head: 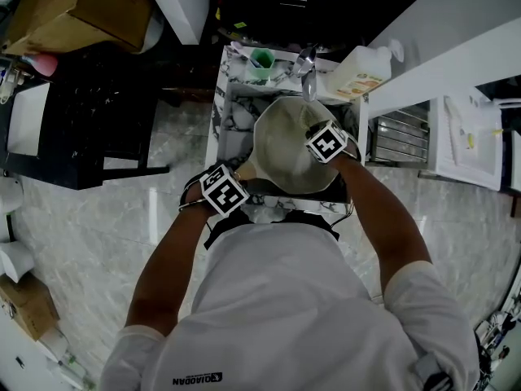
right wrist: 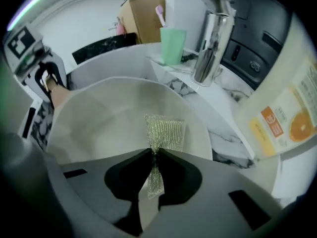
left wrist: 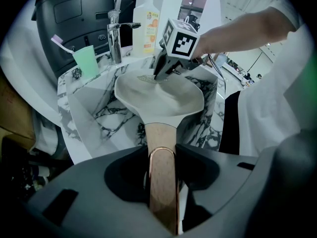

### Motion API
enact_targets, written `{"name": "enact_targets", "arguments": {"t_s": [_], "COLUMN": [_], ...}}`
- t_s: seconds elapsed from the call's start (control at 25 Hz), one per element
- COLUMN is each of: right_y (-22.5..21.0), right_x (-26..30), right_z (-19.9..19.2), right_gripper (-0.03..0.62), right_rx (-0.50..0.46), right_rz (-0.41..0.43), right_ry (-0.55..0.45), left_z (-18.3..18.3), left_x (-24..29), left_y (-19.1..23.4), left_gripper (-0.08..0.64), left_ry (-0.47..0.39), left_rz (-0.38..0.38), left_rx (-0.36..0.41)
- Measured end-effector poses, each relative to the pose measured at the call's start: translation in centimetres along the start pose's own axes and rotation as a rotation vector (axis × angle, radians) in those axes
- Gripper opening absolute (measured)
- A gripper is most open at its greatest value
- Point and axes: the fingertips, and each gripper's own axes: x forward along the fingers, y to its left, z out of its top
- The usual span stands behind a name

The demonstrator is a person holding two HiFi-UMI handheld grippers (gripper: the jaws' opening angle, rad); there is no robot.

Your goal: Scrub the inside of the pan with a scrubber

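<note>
Cream round pan (head: 289,141) sits over the marble-patterned sink (head: 230,112). In the left gripper view, my left gripper (left wrist: 162,157) clamps its wooden handle (left wrist: 159,138) at 6 o'clock. My right gripper (right wrist: 152,155) pinches the silvery mesh scrubber (right wrist: 164,129) inside the pan, at 12 o'clock.

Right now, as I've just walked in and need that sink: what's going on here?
A person is working with two handheld grippers. The left gripper is shut on the wooden handle of the pale pan, holding it in the marbled sink. The right gripper pinches a mesh scrubber against the pan's inside.
</note>
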Motion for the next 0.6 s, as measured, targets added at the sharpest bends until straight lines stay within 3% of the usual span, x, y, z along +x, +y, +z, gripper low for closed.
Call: {"name": "enact_targets", "arguments": {"t_s": [0.16, 0.28, 0.44, 0.6], "right_y": [1.6, 2.2, 1.7, 1.9], "right_x": [2.0, 3.8, 5.3, 5.7], "right_z": [-0.6, -2.0, -4.4, -6.2], "right_gripper": [0.066, 0.063, 0.058, 0.058], "right_rx": [-0.207, -0.306, -0.342, -0.326], "right_rz": [-0.038, -0.070, -0.092, -0.059], "right_ry": [0.083, 0.155, 0.236, 0.278], "left_z": [-0.1, -0.1, 0.0, -0.1], "left_x": [0.0, 0.0, 0.0, 0.1], "left_y": [0.0, 0.0, 0.0, 0.1], "left_gripper": [0.176, 0.176, 0.176, 0.176], "left_ry": [0.002, 0.002, 0.002, 0.003], "left_rz": [0.001, 0.001, 0.001, -0.001], "left_rx": [-0.001, -0.001, -0.002, -0.002]}}
